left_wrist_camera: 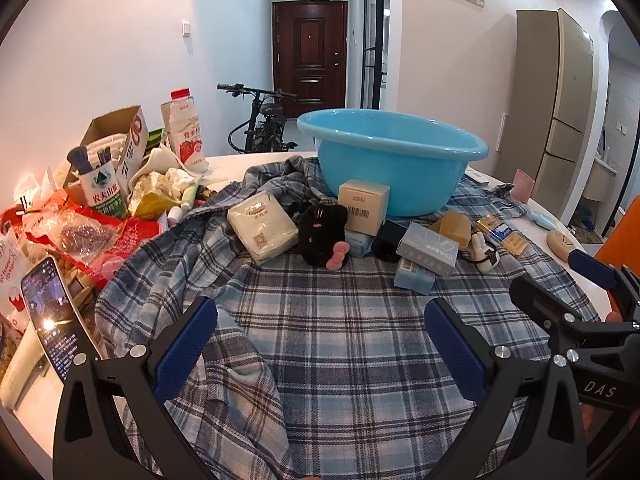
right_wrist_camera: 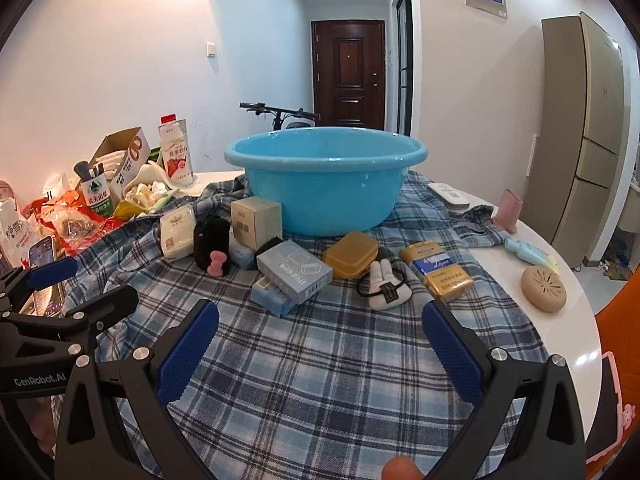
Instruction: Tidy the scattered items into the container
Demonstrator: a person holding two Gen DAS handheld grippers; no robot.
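Note:
A blue plastic basin point(left_wrist_camera: 394, 160) point(right_wrist_camera: 326, 180) stands at the back of a plaid cloth point(left_wrist_camera: 320, 320) point(right_wrist_camera: 320, 360). In front of it lie a beige box point(left_wrist_camera: 363, 206) point(right_wrist_camera: 256, 216), a white tissue pack point(left_wrist_camera: 262, 232) point(right_wrist_camera: 176, 232), a black plush point(left_wrist_camera: 322, 232) point(right_wrist_camera: 212, 246), a grey box point(left_wrist_camera: 428, 250) point(right_wrist_camera: 294, 270), an amber case point(right_wrist_camera: 352, 254), a white plush with hair tie point(right_wrist_camera: 386, 286) and a gold pack point(right_wrist_camera: 436, 274). My left gripper point(left_wrist_camera: 320, 344) and right gripper point(right_wrist_camera: 320, 346) are both open and empty, low over the cloth, short of the items.
Clutter crowds the left: a carton point(left_wrist_camera: 116, 140), a milk bottle point(left_wrist_camera: 184, 132), snack bags point(left_wrist_camera: 80, 236), a phone point(left_wrist_camera: 52, 316). A pink cup point(right_wrist_camera: 508, 210), a remote point(right_wrist_camera: 450, 196) and a tan round object point(right_wrist_camera: 544, 288) lie at the right. The right gripper shows in the left view point(left_wrist_camera: 580, 300).

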